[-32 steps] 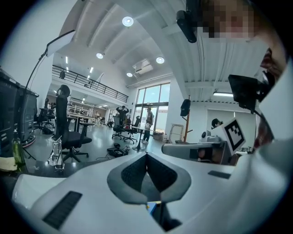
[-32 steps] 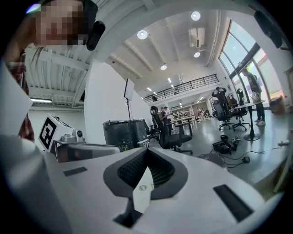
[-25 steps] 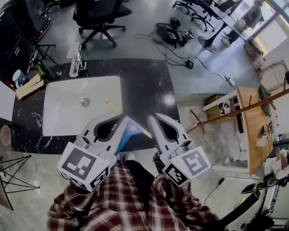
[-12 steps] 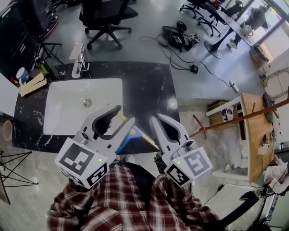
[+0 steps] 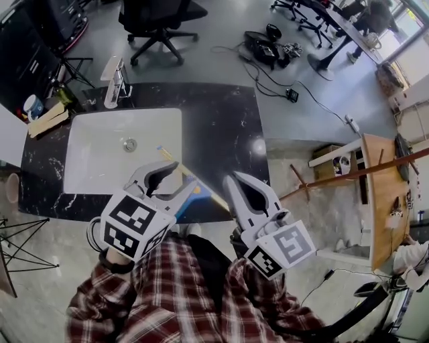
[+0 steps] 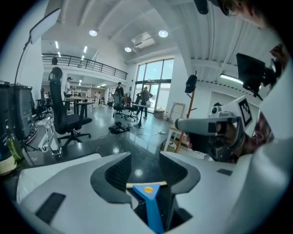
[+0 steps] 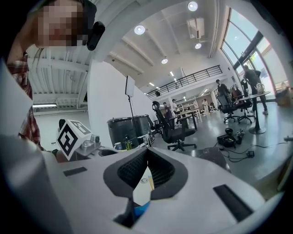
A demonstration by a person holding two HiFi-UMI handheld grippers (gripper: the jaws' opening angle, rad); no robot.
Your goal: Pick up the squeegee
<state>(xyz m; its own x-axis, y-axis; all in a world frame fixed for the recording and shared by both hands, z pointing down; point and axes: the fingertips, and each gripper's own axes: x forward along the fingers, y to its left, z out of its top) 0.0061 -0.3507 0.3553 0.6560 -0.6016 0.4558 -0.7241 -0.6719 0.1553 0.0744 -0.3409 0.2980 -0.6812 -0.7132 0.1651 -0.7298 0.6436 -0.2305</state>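
Note:
The squeegee [image 5: 198, 191], with a blue handle and a pale yellow blade, lies on the black counter [image 5: 221, 127] by its front edge, to the right of the white sink [image 5: 100, 134]. My left gripper [image 5: 186, 172] hangs low over it with its jaws opening. In the left gripper view the squeegee [image 6: 151, 203] sits between the spread fingers of the left gripper [image 6: 145, 157], handle towards me, with no pad pressing on it. My right gripper [image 5: 230, 176] hovers just to the right, fingertips together and nothing held. In the right gripper view a bit of the blue squeegee [image 7: 142, 209] shows below the right gripper [image 7: 147, 161].
A faucet [image 5: 114, 80] stands behind the sink, and a cup and bottles [image 5: 33, 107] sit at the counter's far left. Beyond are an office chair [image 5: 157, 17] and a bag with cables [image 5: 265, 43] on the floor. A wooden table [image 5: 379, 181] stands at the right.
The left gripper's jaws went from shut to wide apart, and it sank towards the counter's front edge over the squeegee. The right gripper stayed put.

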